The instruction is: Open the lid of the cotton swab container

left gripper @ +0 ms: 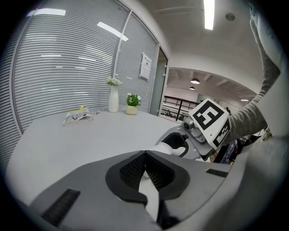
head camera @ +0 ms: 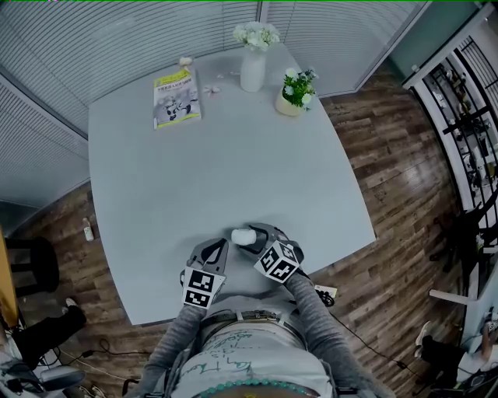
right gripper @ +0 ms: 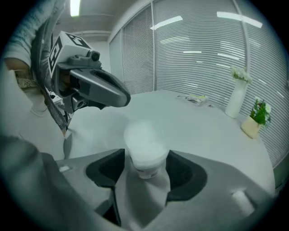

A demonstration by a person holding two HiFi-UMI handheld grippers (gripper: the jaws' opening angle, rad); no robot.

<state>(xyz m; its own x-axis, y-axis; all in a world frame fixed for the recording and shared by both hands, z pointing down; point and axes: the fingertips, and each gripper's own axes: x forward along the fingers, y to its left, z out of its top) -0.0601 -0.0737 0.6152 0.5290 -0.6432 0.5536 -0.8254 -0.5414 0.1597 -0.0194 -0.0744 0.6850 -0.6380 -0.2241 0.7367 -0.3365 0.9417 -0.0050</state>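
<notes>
place: office | evidence: blind-covered glass partitions (head camera: 117,47), grey meeting table (head camera: 233,163), ceiling strip light (left gripper: 208,13)

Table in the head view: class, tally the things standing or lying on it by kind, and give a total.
Flower vase: 1
Potted plant: 1
Booklet: 1
Cotton swab container: 1
Total: 4, leaving out tiny bits beside the Booklet, too small to name.

Dim, greyish light; fisheye edges, perhaps blurred.
</notes>
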